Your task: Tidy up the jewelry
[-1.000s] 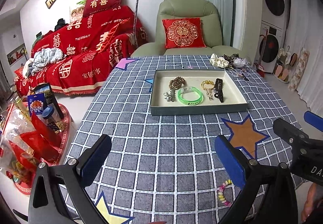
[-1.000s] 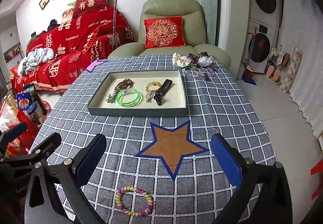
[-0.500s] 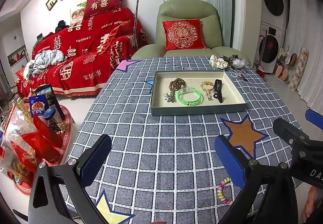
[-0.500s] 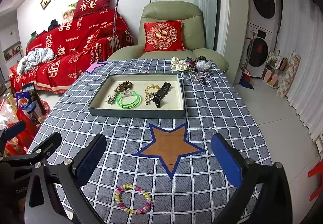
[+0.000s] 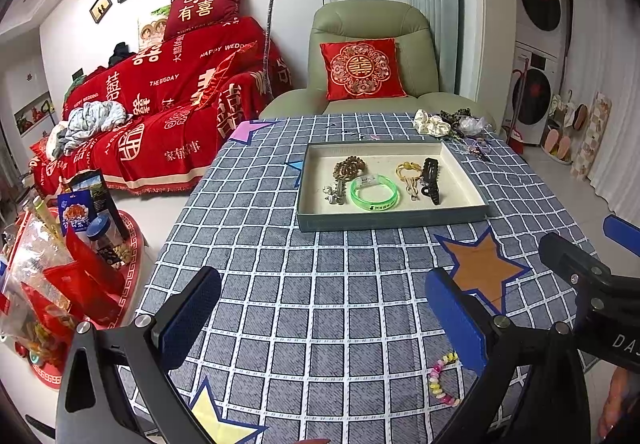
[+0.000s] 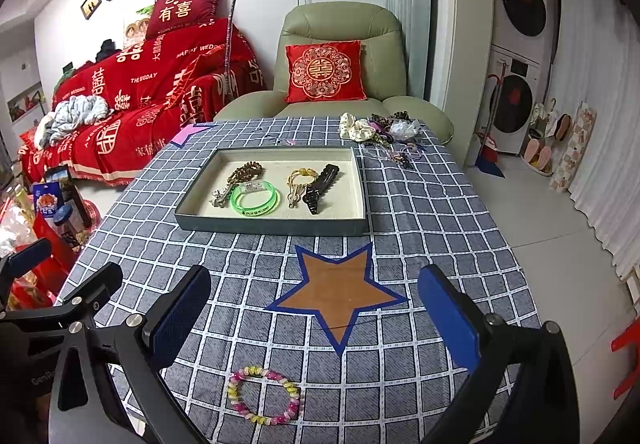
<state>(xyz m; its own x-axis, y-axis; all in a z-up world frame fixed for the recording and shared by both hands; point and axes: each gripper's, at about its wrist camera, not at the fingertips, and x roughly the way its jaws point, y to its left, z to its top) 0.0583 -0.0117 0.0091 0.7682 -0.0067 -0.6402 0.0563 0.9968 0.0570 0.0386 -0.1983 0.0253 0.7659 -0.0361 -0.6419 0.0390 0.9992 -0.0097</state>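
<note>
"HAPPY WEDDING" on red sofa cover point(image 5: 168, 92)

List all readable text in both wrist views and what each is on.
"HAPPY WEDDING", "THE BIGDAY": red sofa throw.
"家有喜", first character unclear: red pillow on the sofa back.
"囍": red cushion on the green armchair.
"DA", cut off: right gripper body, in the left wrist view.
Print on the green bangle in the tray: too small to read.
Blue packet label: blurred.
</note>
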